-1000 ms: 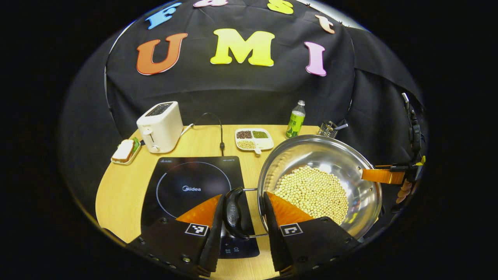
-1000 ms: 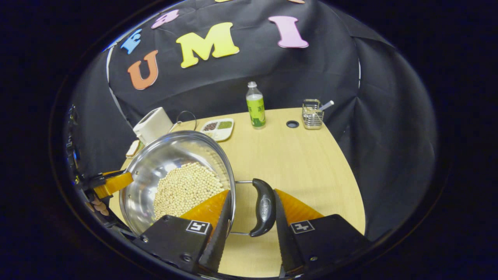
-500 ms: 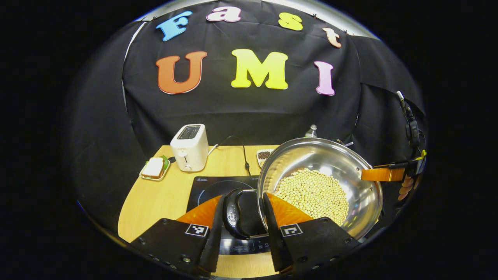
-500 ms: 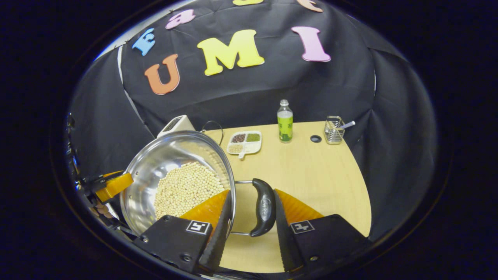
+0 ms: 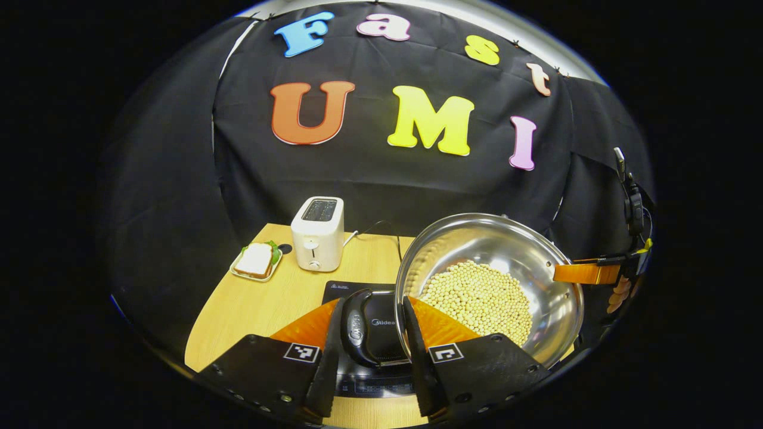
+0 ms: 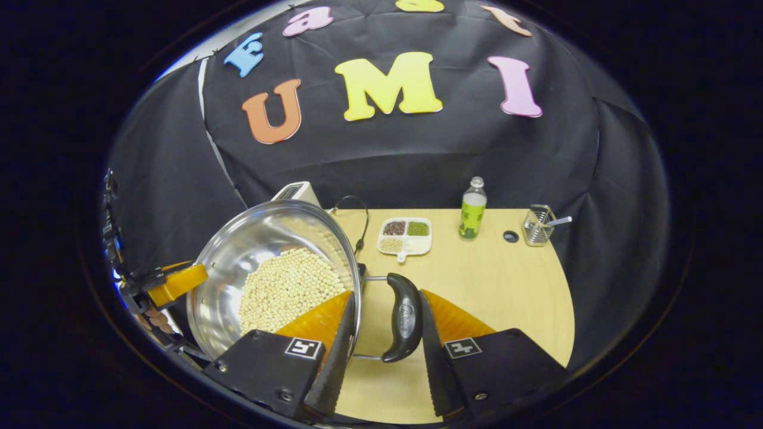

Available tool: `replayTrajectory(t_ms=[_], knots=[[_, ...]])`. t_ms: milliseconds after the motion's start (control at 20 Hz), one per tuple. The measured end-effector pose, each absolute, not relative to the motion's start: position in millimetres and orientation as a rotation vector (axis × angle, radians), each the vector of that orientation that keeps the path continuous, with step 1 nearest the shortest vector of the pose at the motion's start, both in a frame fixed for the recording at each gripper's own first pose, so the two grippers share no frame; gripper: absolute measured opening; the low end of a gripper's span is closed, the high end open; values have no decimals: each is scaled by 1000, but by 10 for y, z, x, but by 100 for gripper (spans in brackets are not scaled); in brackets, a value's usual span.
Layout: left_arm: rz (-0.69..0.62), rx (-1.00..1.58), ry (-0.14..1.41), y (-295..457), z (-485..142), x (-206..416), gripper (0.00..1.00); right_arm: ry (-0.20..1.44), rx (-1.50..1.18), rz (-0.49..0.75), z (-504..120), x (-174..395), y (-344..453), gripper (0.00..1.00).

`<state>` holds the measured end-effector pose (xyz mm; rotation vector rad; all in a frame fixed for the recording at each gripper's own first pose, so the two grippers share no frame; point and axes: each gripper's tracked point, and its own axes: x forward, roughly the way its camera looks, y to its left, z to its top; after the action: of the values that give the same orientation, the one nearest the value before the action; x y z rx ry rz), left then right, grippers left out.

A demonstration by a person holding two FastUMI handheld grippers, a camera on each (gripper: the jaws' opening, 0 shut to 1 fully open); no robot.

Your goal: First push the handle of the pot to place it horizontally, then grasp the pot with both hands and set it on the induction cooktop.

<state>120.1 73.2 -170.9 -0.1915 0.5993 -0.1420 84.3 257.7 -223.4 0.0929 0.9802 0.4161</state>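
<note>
A steel pot (image 5: 495, 238) with several pale beans in it hangs above the table, held at both sides. My left gripper (image 5: 372, 300) is shut on its black side handle (image 5: 357, 328), one finger inside the rim. Under that handle lies the black induction cooktop (image 5: 381, 351). My right gripper (image 6: 387, 294) is shut on the opposite black handle (image 6: 405, 316), also with one finger inside the pot (image 6: 268, 238). Each view shows the other gripper at the pot's far rim: the right gripper (image 5: 587, 273) with a hand behind it, and the left gripper (image 6: 176, 283).
A white toaster (image 5: 318, 233) and a plate with a sandwich (image 5: 257, 262) stand behind the cooktop. On the wooden table (image 6: 506, 286) are a divided dish of beans (image 6: 405, 235), a green bottle (image 6: 472, 208) and a wire holder (image 6: 538, 225).
Both grippers have carried the pot to the left, over the cooktop. The toaster and cooktop have slid rightward in the left gripper view. Both grips are unchanged.
</note>
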Motion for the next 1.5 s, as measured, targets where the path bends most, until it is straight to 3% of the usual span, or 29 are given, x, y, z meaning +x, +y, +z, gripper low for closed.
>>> replayTrajectory(t_ms=[50,100,150,950,1300,1350,1400,1500], knots=[[-135,-201,609,782,-1801,1239,41,989,100,424,-2296,871,2658,61],[-130,-209,620,833,-1881,1264,42,1001,107,431,-2376,897,2734,61],[-124,-214,629,876,-1967,1304,52,1013,109,438,-2456,923,2802,60],[-31,-216,809,1363,-3247,1809,52,1100,90,458,-3842,1220,3631,61],[-19,-199,764,1420,-3438,1973,53,1052,202,402,-4074,1226,3666,60],[-19,-181,749,1421,-3431,1987,44,1051,191,404,-4080,1205,3663,60],[-17,-168,747,1427,-3450,1999,56,1032,180,404,-4058,1215,3661,62],[-7,-158,738,1428,-3436,2010,59,1018,148,407,-4071,1196,3652,61]])
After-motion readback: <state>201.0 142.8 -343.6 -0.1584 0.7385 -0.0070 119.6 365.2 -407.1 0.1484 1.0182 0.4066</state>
